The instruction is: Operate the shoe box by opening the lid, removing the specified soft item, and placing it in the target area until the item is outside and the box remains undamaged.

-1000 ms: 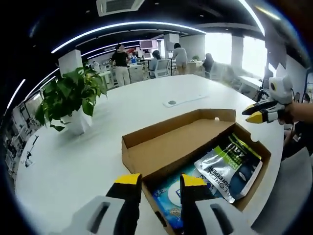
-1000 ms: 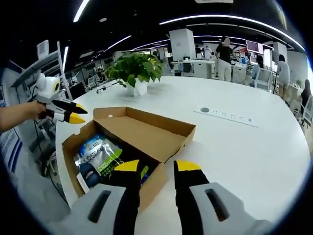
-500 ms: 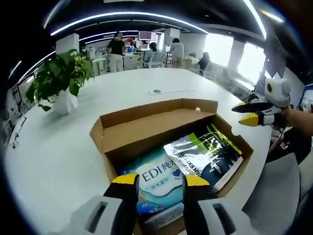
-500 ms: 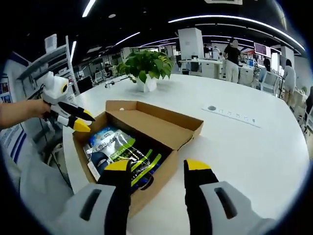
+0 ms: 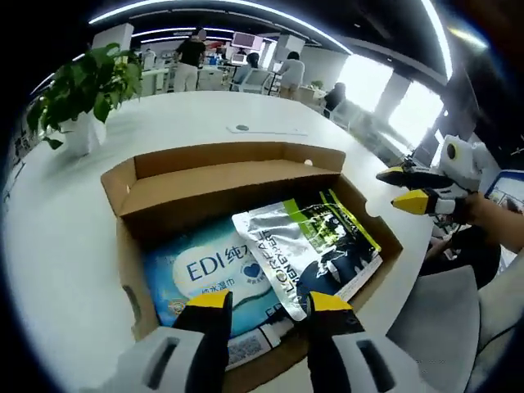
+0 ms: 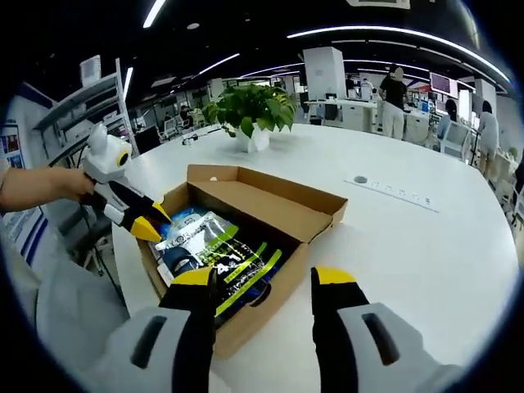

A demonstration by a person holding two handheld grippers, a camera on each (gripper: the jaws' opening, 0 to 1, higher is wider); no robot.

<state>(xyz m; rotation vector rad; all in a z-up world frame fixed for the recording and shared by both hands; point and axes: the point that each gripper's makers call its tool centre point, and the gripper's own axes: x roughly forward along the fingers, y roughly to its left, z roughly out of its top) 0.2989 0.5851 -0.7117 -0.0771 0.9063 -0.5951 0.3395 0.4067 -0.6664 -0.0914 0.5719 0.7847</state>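
Left gripper view: my left gripper point(image 5: 264, 301), jaws apart, directly over wipes pack point(image 5: 217, 274) in shoe box point(image 5: 131, 184).
Right gripper point(image 6: 264, 278): parted, empty, farther.

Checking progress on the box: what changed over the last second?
The left claw has dipped toward the open shoe box, tips now at its edge over the packs, holding nothing. The right claw hangs beside the box as before. Silver pouch and blue pack unmoved.

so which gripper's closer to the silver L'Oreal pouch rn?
Left. The left gripper hangs at the box's edge beside the silver pouch; the right gripper hovers off the box's far side, apart from it.
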